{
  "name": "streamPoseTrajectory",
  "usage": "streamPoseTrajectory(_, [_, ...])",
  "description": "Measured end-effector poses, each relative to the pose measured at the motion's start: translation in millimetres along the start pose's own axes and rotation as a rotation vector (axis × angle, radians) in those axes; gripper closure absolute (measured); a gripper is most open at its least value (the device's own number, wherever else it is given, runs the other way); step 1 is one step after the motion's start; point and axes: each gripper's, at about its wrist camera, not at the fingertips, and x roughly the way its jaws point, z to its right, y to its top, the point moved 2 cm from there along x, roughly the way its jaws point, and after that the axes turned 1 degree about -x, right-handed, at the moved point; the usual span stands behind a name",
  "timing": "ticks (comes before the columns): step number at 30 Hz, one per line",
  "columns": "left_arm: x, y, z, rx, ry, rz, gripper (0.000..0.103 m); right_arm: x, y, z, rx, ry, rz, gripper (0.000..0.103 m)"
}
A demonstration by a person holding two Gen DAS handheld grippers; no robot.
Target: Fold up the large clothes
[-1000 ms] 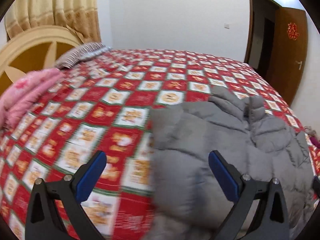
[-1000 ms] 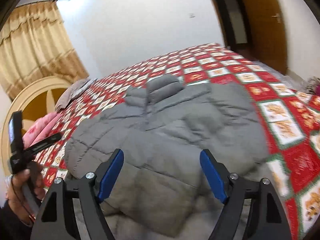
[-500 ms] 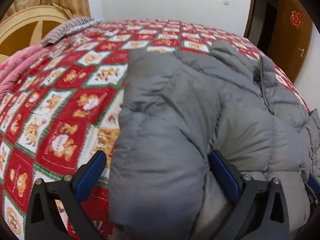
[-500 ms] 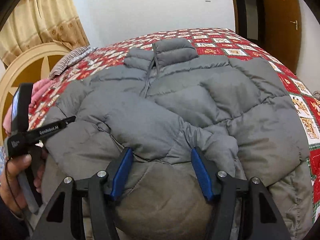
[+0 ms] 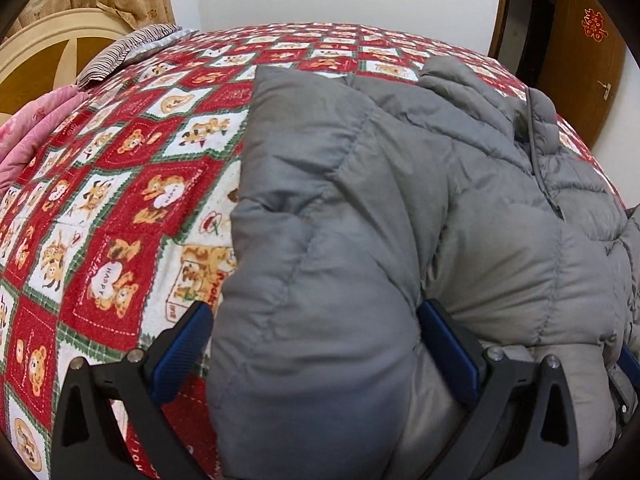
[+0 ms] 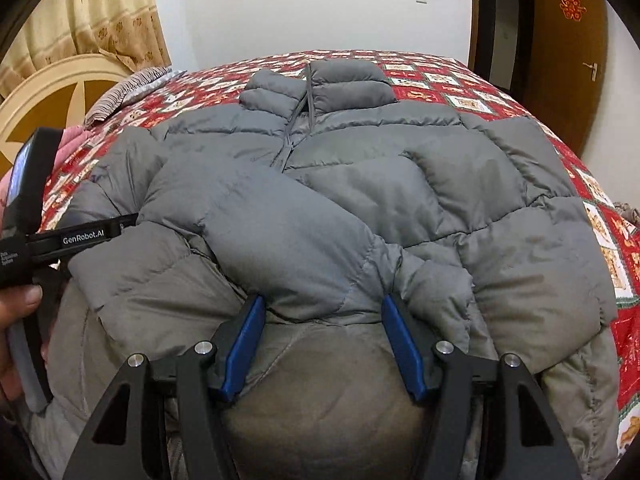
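1. Change, left wrist view: a second ago the grey puffer jacket (image 5: 400, 208) filled only the lower right of the frame, with much red patchwork bedspread (image 5: 120, 200) ahead. Now the jacket fills the centre and right, and a padded fold of it bulges up between the fingers of the left gripper (image 5: 316, 344).
2. Change, right wrist view: earlier the jacket lay further off, beyond the finger tips. Now it fills most of the frame, and the near edge of the sleeve (image 6: 260, 240) reaches the tips.
3. Right gripper (image 6: 320, 344): jaws have just been closing, from a wider gap to a medium one. The blue pads (image 6: 244, 348) stand either side of a bulge of jacket fabric and the sleeve's lower edge; whether they press on it cannot be told.
4. Left gripper: jaws wide. The left pad sits over the bedspread just beside the jacket's edge; the right pad touches the fold's flank. No firm pinch visible.
5. Jacket position: laid front-up on the bed, collar (image 6: 344, 80) toward the top of the right wrist frame, zip running down from it, one sleeve folded diagonally across the chest.
6. Left gripper again: seen at the left edge of the right wrist view, held in a hand (image 6: 16, 312), one finger resting against the jacket's side.
7. Surroundings: striped pillow (image 5: 128, 48) and pink bedding (image 5: 36, 128) at upper left.
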Motion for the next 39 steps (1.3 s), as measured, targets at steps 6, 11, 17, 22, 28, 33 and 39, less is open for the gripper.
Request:
streamPoseTrajectory(6, [0.8,0.6,0.3,0.001,0.0,0.001,0.0,1.6,-0.3,-5.0,-0.025,-0.032,-0.006,0.041])
streamPoseTrajectory(11, [0.8,0.9,0.5,0.004,0.003,-0.004,0.0,2.2,-0.4,-7.6,-0.039,-0.051,-0.007,0.041])
streamPoseTrajectory(17, [-35.1,13.5,2.4,0.038,0.052,0.057,0.0,1.7,-1.3,-6.9,-0.036,-0.052,-0.002,0.041])
streamPoseTrajectory(22, [-65.7,28.3,23.3,0.059,-0.053,0.098,0.0,1.4,-1.4,-7.8,-0.035,-0.053,0.005,0.041])
streamPoseTrajectory(28, [-15.7,10.5,56.2,0.175,0.047,0.023,0.0,0.0,-1.3,-6.7,-0.029,-0.042,0.009,0.041])
streamPoseTrajectory(33, [-7.8,1.0,51.9,0.16,0.033,0.053,0.0,0.6,-1.2,-7.1,-0.037,-0.05,0.008,0.04])
streamPoseTrajectory(39, [-38.0,18.1,50.4,0.215,0.052,0.018,0.0,-6.6,6.7,-2.1,-0.067,0.008,-0.025,0.04])
